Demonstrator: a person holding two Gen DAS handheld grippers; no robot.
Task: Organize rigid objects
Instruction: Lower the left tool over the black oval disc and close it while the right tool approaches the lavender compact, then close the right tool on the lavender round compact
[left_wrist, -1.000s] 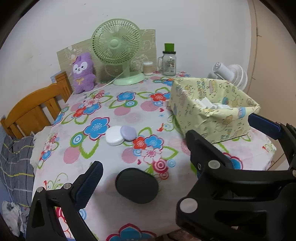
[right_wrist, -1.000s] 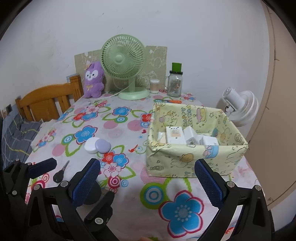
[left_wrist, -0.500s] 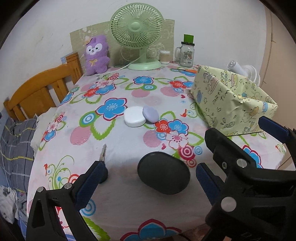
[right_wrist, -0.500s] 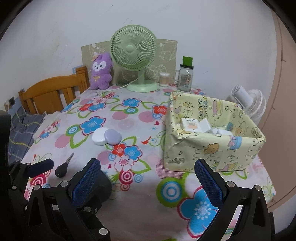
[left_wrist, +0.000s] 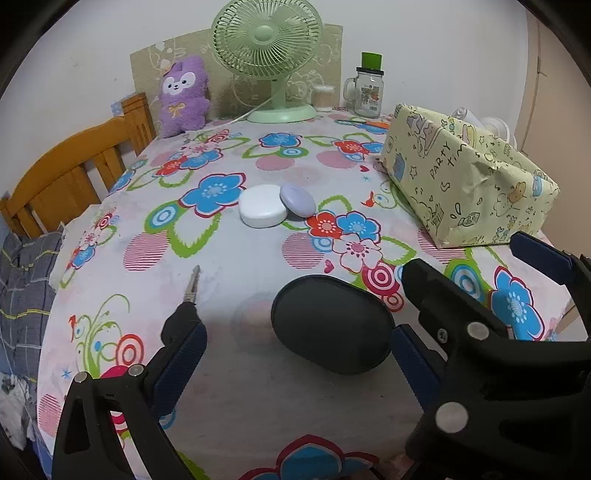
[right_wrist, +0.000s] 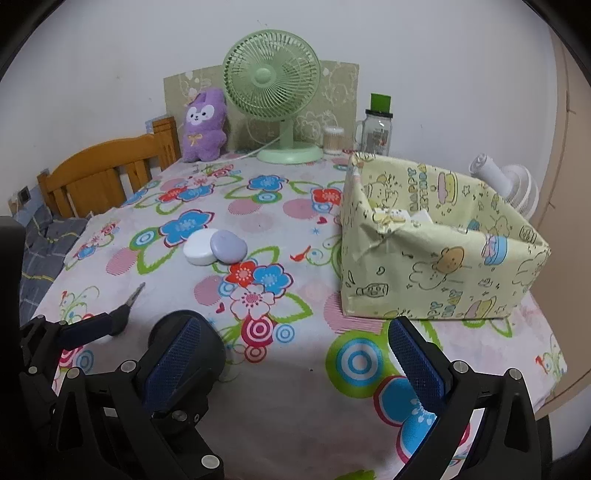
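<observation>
Dropped left gripper (left_wrist: 295, 350) lower, black case (left_wrist: 330, 325) now sits between its wide-open fingers, untouched. Looks hard, smooth, rounded, probably slippery; I'd pinch across narrow middle. Right gripper (right_wrist: 295, 354) also spread wide, empty. Box (right_wrist: 436, 258) ahead-right, clear cloth between. Table edge (left_wrist: 258, 458) close below, key (left_wrist: 188, 299) by left finger.

Only readable stuff is on the yellow wrapped box (left_wrist: 469, 184): the outside says "PARTY TIME" in hand-drawn letters, and the inner wall (right_wrist: 417, 188) reads "HAPPY BIRTHDAY". The jar label is too blurry.
</observation>
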